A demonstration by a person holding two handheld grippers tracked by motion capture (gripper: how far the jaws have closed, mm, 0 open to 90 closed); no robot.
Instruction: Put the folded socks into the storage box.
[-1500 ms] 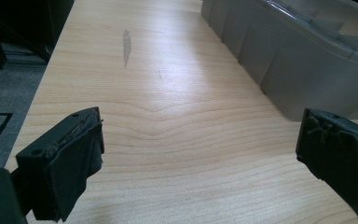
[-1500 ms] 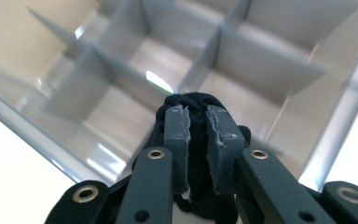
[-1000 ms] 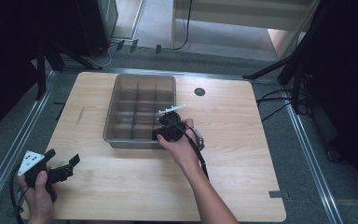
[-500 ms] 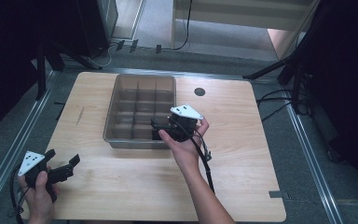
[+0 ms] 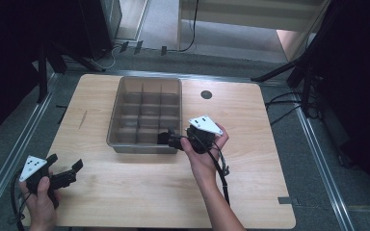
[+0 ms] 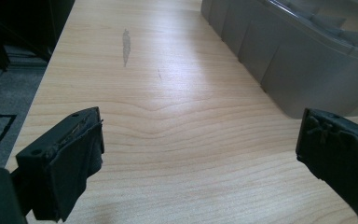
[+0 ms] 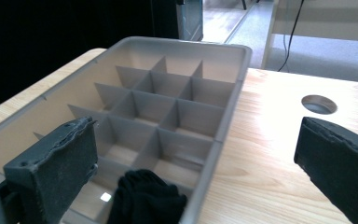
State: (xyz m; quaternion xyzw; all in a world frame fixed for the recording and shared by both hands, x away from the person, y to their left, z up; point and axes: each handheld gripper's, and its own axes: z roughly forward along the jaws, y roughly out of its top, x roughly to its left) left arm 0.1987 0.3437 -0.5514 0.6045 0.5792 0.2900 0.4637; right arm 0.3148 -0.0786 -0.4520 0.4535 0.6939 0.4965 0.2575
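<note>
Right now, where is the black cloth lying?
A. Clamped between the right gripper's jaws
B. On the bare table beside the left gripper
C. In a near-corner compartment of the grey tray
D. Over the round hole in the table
C. The right gripper view shows the black cloth sitting in a near-corner compartment of the grey tray, with the right gripper wide open around it and not gripping it.

Black cloth [image 7: 145, 196] cut off below

Divided tray [image 5: 125, 103] mid-table; black cloth [image 7: 144, 196] in near-right compartment.
</note>
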